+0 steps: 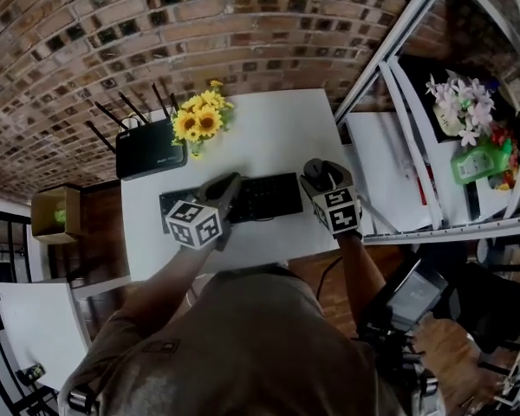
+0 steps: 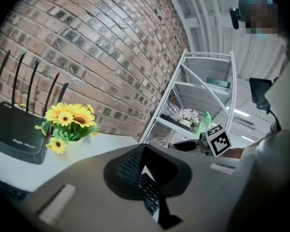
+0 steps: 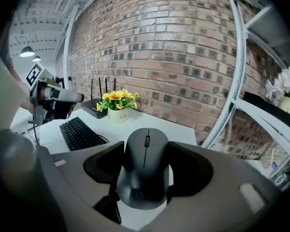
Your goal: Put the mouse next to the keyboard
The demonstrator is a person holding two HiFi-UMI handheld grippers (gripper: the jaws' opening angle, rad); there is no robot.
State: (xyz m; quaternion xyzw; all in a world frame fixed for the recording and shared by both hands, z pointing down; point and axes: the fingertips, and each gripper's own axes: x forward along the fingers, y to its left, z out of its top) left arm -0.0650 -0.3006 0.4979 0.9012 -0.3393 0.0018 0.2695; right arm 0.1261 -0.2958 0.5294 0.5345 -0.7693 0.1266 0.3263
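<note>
One mouse (image 3: 144, 173) sits pinched in the right gripper's (image 1: 320, 174) jaws; left gripper's (image 1: 233, 182) jaws pressed together.

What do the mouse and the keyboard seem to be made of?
The mouse: probably plastic, matte dark grey; smooth moulded shell with a centre seam and a soft sheen. The keyboard: likely black plastic, matte; rows of small moulded keys.

A brick wall (image 1: 243, 24) stands behind a white table (image 1: 277, 128). The floor (image 1: 100, 224) is brown wood. A white metal shelf (image 1: 402, 37) stands beside the table.
</note>
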